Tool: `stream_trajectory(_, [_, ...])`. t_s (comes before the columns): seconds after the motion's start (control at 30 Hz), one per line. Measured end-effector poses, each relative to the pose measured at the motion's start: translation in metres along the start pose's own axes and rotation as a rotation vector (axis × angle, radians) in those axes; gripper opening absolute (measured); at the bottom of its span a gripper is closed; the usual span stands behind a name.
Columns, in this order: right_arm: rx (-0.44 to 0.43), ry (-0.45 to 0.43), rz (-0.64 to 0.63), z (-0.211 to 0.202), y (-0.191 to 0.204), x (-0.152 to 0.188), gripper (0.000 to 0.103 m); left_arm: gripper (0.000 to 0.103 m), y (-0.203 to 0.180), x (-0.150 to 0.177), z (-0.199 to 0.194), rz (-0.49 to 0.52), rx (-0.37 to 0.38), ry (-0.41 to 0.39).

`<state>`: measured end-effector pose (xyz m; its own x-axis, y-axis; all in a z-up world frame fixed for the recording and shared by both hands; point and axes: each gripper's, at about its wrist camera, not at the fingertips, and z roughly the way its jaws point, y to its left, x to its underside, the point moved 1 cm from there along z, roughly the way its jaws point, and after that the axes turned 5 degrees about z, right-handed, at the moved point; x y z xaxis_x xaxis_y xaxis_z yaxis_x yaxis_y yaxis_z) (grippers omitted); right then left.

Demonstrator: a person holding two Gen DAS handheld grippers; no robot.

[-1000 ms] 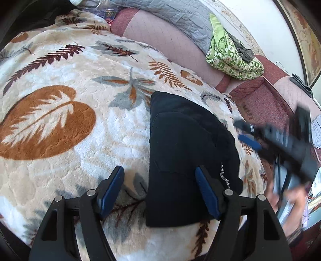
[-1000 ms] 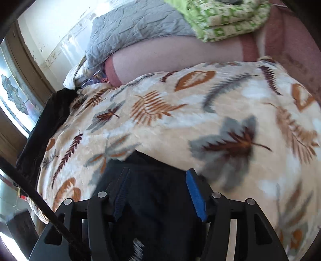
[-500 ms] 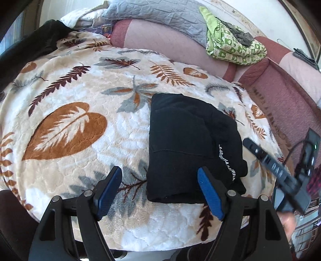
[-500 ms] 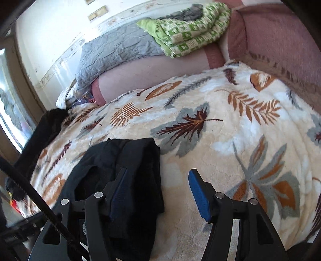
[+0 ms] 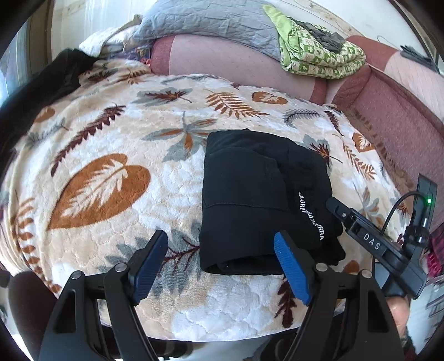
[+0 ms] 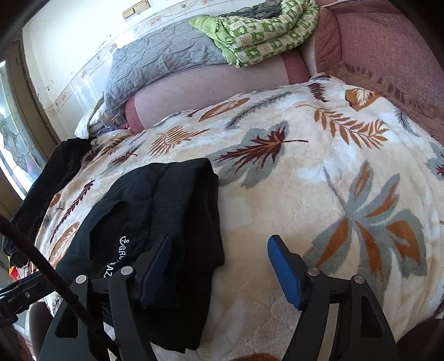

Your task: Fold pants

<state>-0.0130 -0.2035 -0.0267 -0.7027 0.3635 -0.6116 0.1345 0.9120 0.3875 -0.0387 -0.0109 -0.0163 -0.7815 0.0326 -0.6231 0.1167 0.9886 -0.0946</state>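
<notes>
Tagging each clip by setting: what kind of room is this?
Probably a living room at home: a reddish sofa under a leaf-print blanket, folded bedding on its backrest, black pants folded on top.

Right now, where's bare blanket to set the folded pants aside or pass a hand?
Free: wide leaf-print blanket left of the black pants, out to the dark garment at the edge; and blanket right of the pants in the right wrist view. Crowded: the pants' right side, where the right gripper sits, and the sofa back with grey quilt and green bedding.
</notes>
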Motion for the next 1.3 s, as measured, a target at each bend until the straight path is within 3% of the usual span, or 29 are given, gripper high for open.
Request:
stream_trajectory(0.13, [0.016, -0.007, 0.002, 0.000, -0.001, 0.001, 0.080, 0.079, -0.005, 0.001, -0.002, 0.059, -0.057, -0.007])
stream_trajectory(0.43, [0.027, -0.005, 0.025, 0.003, -0.005, 0.002, 0.086, 0.082, -0.007, 0.004, 0.002, 0.098, -0.087, 0.013])
stream_trajectory(1.1, [0.049, 0.004, 0.006, 0.007, -0.004, 0.005, 0.091, 0.083, -0.009, 0.009, 0.007, 0.096, -0.055, 0.061])
stream_trajectory(1.3, [0.068, 0.023, 0.010, 0.010, -0.002, 0.002, 0.094, 0.083, 0.001, 0.006, -0.010, 0.063, -0.049, 0.022])
